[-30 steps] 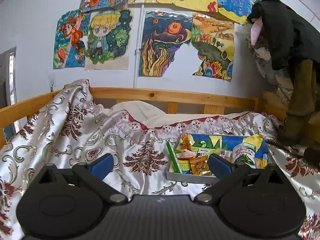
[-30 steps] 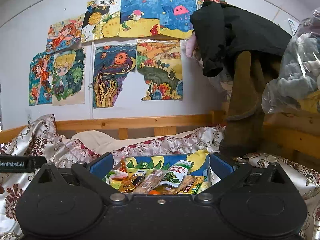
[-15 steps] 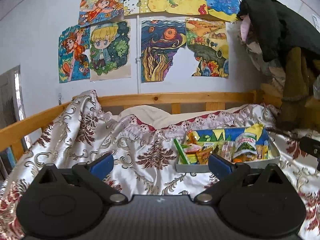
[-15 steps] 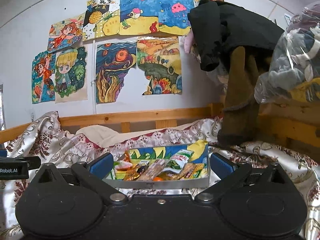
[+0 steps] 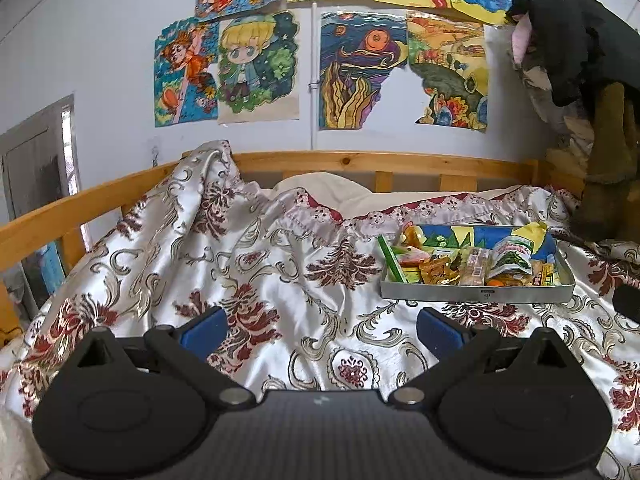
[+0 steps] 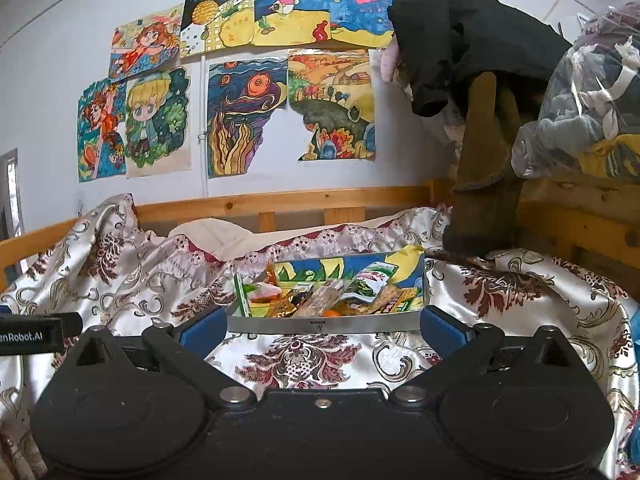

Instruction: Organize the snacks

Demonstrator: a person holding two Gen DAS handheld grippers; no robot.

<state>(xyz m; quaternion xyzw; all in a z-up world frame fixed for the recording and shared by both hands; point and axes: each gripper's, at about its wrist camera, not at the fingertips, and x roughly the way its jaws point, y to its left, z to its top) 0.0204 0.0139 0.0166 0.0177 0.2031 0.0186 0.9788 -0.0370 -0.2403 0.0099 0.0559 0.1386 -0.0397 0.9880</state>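
Your snack tray (image 6: 324,325) sits on the patterned bedspread (image 5: 280,280), filled with packets: a green-and-white pouch (image 6: 370,282) leans against its back wall and a green stick pack (image 5: 390,260) lies along its left side. It lies straight ahead of your right gripper (image 6: 322,330), framed between its blue pads, and ahead and to the right of your left gripper (image 5: 320,330). Both tongs are spread wide and carry nothing. Over the last second you have drawn both back: the tray looked closer before, and bare cloth now shows in front of it. With everything inside the tray, the sorting looks finished, or you are lining up a fresh reach.
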